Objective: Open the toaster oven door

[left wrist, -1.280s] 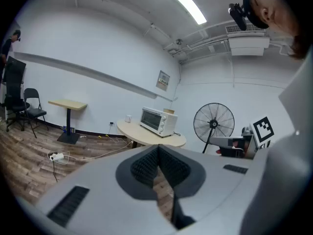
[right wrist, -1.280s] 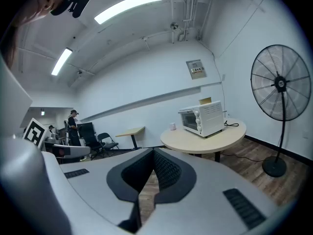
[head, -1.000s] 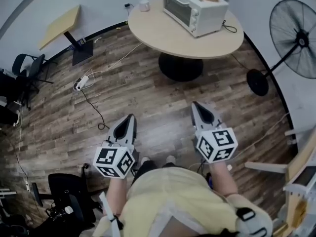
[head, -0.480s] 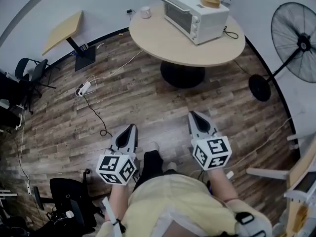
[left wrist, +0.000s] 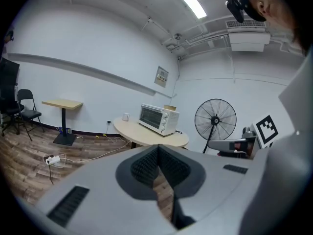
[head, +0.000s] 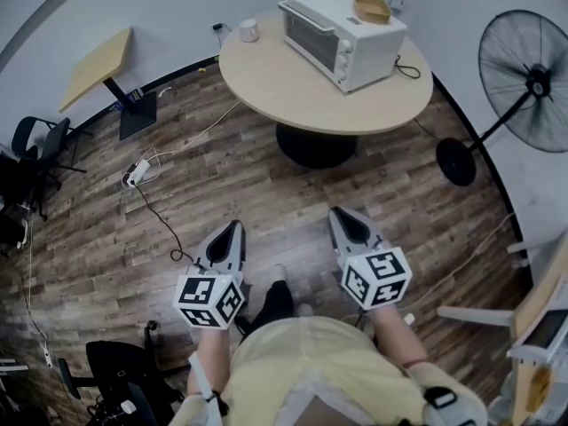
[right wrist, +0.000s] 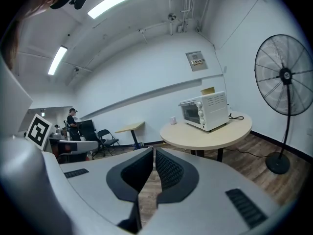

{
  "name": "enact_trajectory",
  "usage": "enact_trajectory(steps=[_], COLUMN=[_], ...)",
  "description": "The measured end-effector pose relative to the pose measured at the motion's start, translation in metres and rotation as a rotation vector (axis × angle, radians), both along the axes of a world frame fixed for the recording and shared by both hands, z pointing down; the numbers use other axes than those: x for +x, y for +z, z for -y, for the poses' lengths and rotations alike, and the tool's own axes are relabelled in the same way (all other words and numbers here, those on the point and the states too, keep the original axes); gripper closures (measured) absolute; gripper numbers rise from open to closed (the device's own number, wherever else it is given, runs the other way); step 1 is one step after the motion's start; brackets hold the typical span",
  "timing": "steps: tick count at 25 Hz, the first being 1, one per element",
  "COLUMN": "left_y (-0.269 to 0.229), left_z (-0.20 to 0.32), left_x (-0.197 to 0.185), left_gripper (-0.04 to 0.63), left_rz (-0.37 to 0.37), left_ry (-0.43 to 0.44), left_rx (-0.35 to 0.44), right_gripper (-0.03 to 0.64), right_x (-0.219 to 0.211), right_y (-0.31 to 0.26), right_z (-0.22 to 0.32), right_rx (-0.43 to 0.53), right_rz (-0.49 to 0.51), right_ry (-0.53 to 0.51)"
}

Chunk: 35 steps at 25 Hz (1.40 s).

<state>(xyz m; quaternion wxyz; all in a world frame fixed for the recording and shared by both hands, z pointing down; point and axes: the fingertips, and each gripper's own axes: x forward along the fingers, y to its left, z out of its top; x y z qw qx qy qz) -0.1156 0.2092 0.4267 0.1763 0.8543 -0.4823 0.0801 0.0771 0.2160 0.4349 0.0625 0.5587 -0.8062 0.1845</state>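
A white toaster oven [head: 342,23] stands on a round beige table [head: 302,87] at the far side of the room, its glass door shut; it also shows in the left gripper view as the toaster oven [left wrist: 158,118] and in the right gripper view as the toaster oven [right wrist: 204,111]. A small brown box [head: 371,8] lies on top of it. My left gripper [head: 232,226] and right gripper [head: 338,213] hang over the wood floor, well short of the table. Both are shut with nothing between the jaws, as in the left gripper [left wrist: 157,149] and right gripper [right wrist: 152,152] views.
A standing fan [head: 531,78] is right of the table. A white cup [head: 248,30] sits on the table's far left. A small side table [head: 96,65], black chairs [head: 35,140] and a power strip with cables [head: 135,173] lie to the left. A person stands far off [right wrist: 72,123].
The person has stepped forward; the table and toaster oven sit slightly nearer and shifted left in the head view. Both grippers stay shut and held low in front of the body.
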Motion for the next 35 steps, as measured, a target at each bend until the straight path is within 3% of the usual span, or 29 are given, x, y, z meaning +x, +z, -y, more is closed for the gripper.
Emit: enact_trajectory(steps=[13,20,27,30,35], left_y=[0.005,0.009,0.009,0.008,0.008], left_z=[0.087,0.123,0.15,0.16,0.185], left_x=[-0.031,-0.046,-0.042,-0.039,-0.031], left_gripper=[0.592,0.592,0.592,0.592,0.592], left_rz=[-0.017,-0.016,-0.005,-0.002,0.011], left_ry=[0.01,0.046,0.088,0.092,0.071], left_rx=[-0.015,-0.011,0.002,0.002,0.004], right_gripper=[0.612,0.612,0.611,0.54,0.491], right_x=[-0.024,-0.037,-0.033,-0.033,-0.028], right_y=[-0.003,-0.007,-0.008,-0.011,-0.012], right_z=[0.096,0.136,0.163,0.178,0.21], right_rx=[-0.037,-0.074,-0.067,-0.058,-0.049], right_rz=[0.077,0.235,0.248,0.263,0.292], right_ry=[0.078,0.138,0.186,0.177,0.175])
